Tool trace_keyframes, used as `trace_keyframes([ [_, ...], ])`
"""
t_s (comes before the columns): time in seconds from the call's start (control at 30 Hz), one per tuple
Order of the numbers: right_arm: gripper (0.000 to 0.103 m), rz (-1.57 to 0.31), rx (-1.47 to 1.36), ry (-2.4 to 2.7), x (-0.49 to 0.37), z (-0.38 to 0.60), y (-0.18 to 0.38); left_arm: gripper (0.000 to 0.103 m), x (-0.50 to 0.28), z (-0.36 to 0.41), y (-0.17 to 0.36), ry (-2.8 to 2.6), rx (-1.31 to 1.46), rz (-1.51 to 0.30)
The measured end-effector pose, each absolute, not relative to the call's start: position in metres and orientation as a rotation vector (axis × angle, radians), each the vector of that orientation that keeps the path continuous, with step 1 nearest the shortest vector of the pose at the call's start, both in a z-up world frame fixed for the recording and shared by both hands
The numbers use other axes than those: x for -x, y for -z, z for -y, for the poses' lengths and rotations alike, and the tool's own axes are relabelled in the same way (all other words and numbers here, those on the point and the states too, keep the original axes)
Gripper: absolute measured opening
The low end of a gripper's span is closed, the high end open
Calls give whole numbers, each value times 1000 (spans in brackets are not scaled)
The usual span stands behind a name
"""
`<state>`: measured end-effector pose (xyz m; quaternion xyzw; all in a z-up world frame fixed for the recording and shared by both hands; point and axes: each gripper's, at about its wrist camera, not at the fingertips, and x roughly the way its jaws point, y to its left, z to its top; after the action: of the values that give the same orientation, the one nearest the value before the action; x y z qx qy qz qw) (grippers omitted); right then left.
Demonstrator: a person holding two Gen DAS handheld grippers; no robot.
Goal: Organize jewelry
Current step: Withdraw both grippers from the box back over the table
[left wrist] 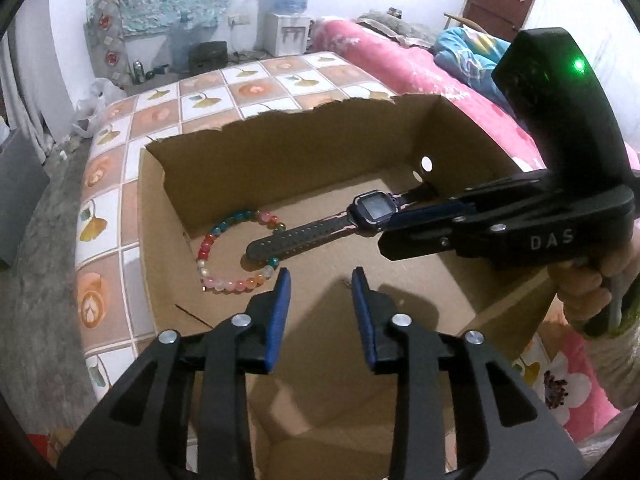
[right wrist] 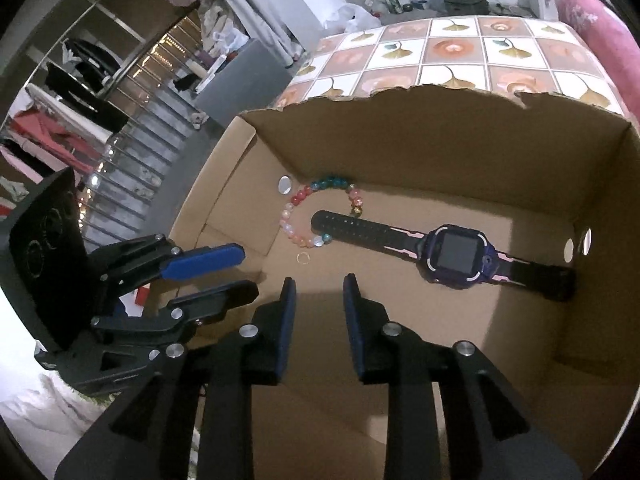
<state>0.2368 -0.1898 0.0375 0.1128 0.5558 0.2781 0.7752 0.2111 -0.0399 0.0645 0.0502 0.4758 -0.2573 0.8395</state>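
Note:
An open cardboard box (left wrist: pixel 280 144) (right wrist: pixel 420 132) holds a multicoloured bead bracelet (left wrist: pixel 224 256) (right wrist: pixel 308 216), a dark purple smartwatch (left wrist: pixel 368 210) (right wrist: pixel 460 256) lying flat with its strap across the bracelet, and a small gold ring (right wrist: pixel 303 257). My left gripper (left wrist: pixel 320 280) (right wrist: pixel 236 276) is open and empty above the box's near side. My right gripper (right wrist: pixel 318 286) is open and empty over the box floor; in the left wrist view (left wrist: pixel 394 226) its fingertips sit right beside the watch face.
The box rests on a table with a floral tiled cloth (left wrist: pixel 248 88) (right wrist: pixel 460 52). A bed with a pink blanket (left wrist: pixel 420 68) lies to the right. A water dispenser (left wrist: pixel 290 20) stands at the far wall. Shelves and clutter (right wrist: pixel 80 80) fill the left.

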Motion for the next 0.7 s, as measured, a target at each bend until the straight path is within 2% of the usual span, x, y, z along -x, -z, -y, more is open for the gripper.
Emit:
trace_keyframes([
  [0.23, 28, -1132, -277, -596, -227, 199, -56, 41, -199, 30, -84, 523, -81, -954],
  [0.3, 31, -1094, -280, -593, -219, 202, -67, 47, -190, 25, -94, 519, -73, -926],
  [0.4, 38, -1022, -285, -588, -200, 210, -89, 54, -171, 17, -110, 528, -60, -876],
  [0.57, 56, -861, -259, -571, -141, 229, -127, 75, -129, 4, -128, 574, -36, -808],
  [0.7, 59, -796, -263, -547, -94, 243, -132, 82, -93, -4, -124, 633, -20, -800],
])
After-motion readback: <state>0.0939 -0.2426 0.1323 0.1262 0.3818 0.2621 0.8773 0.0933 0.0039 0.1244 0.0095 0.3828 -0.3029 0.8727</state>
